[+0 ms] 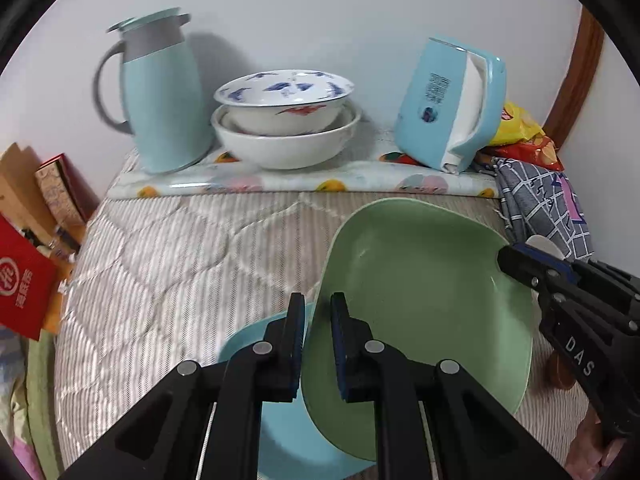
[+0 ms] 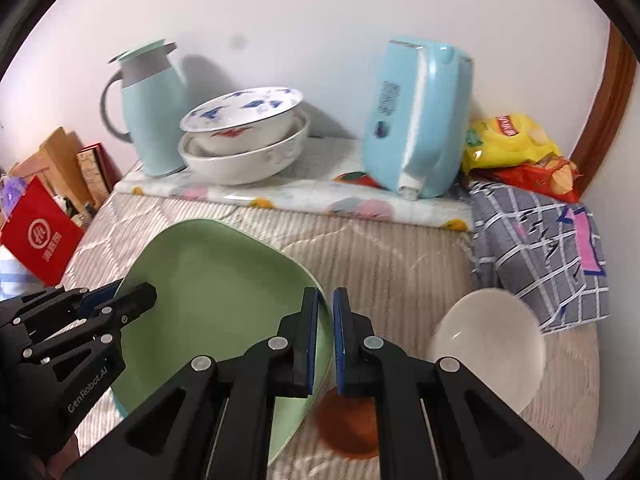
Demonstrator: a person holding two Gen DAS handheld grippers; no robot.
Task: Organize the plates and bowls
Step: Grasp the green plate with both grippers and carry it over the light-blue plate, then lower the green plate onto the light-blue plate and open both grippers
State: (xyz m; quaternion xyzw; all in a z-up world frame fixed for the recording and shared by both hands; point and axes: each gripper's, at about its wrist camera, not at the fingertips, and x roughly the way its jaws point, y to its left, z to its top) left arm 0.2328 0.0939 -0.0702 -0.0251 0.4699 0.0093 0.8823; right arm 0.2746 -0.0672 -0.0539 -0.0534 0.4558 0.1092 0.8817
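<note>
Green plate (image 1: 416, 300), just one, tilted above the quilted bed (image 1: 168, 264), its rim clamped at both sides: left gripper (image 1: 318, 344) at 6 o'clock, right gripper (image 2: 326, 344) likewise. One blue plate (image 1: 248, 344) lies beneath. Two white bowls (image 1: 286, 120) sit nested at 12 o'clock; one clear bowl (image 2: 490, 348) at 3.

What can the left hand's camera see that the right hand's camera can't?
Only the left wrist view shows the blue plate lying under the green plate.

Only the right wrist view shows the clear bowl and something brown near the fingers; it is too blurred to name.

Both show the green plate, gripped at opposite edges by the left gripper and the right gripper, plus the stacked white bowls, the blue jug and the snack bags.
</note>
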